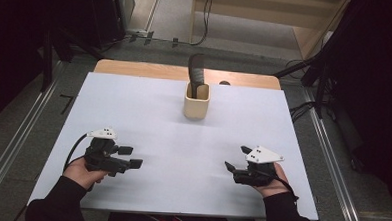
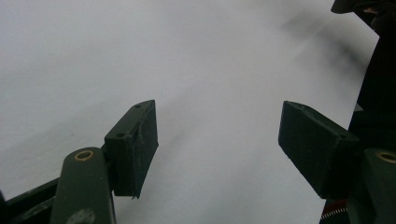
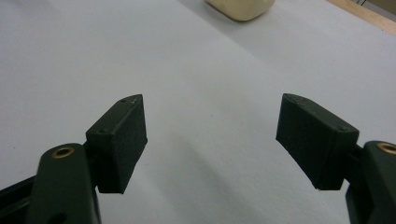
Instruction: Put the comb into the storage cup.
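Observation:
A cream square cup (image 1: pixel 196 104) stands at the back middle of the white table sheet (image 1: pixel 148 123), and a dark comb (image 1: pixel 196 73) stands upright in it. My left gripper (image 1: pixel 131 156) rests low at the front left, open, with nothing between its jaws (image 2: pixel 217 140). At the front right my right gripper (image 1: pixel 236 158) is open too and holds nothing; in the right gripper view (image 3: pixel 210 140) the cup's base (image 3: pixel 240 8) shows at the top edge. Both grippers are far from the cup.
The sheet covers a wooden table whose back edge (image 1: pixel 185 72) shows behind the cup. Metal rails (image 1: pixel 12 142) run along the floor on both sides. Cables (image 1: pixel 207 16) and dark stands lie beyond the table's far end.

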Demonstrator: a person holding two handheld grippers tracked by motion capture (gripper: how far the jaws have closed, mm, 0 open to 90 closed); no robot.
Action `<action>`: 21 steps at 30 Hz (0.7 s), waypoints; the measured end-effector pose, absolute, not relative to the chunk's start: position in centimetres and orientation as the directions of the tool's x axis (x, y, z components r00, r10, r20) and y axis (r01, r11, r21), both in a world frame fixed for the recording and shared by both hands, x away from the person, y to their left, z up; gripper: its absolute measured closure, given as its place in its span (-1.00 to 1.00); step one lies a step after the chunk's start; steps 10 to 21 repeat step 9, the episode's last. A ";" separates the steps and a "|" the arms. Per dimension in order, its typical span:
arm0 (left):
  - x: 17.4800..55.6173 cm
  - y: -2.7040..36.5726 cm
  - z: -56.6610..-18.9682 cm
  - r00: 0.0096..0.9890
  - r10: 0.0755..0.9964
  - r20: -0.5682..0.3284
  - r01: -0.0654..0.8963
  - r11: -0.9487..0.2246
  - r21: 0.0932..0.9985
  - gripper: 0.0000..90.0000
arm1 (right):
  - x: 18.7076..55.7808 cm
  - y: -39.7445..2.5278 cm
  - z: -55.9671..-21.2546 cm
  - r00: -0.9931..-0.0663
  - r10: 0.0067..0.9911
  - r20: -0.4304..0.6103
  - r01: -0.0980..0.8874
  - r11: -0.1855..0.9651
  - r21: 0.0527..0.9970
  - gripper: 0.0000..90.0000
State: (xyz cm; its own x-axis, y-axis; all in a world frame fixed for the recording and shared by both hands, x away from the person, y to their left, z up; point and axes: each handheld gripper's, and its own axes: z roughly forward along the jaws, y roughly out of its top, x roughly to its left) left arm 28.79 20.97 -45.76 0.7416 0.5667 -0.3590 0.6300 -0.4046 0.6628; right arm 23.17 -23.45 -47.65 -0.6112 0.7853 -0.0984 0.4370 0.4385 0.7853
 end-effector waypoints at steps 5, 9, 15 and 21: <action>28.8 21.0 -45.8 0.742 0.567 -0.358 0.630 -0.406 0.662 -0.36 | 23.2 -23.4 -47.7 -0.613 0.784 -0.099 0.438 0.441 0.783 -0.50; 28.8 21.0 -45.8 0.741 0.568 -0.358 0.631 -0.407 0.661 -0.36 | 23.2 -23.5 -47.7 -0.613 0.784 -0.101 0.434 0.440 0.786 -0.50; 28.8 21.0 -45.8 0.741 0.568 -0.358 0.631 -0.407 0.661 -0.36 | 23.2 -23.5 -47.7 -0.613 0.784 -0.101 0.434 0.440 0.786 -0.50; 28.8 21.0 -45.8 0.741 0.568 -0.358 0.631 -0.407 0.661 -0.36 | 23.2 -23.5 -47.7 -0.613 0.784 -0.101 0.434 0.440 0.786 -0.50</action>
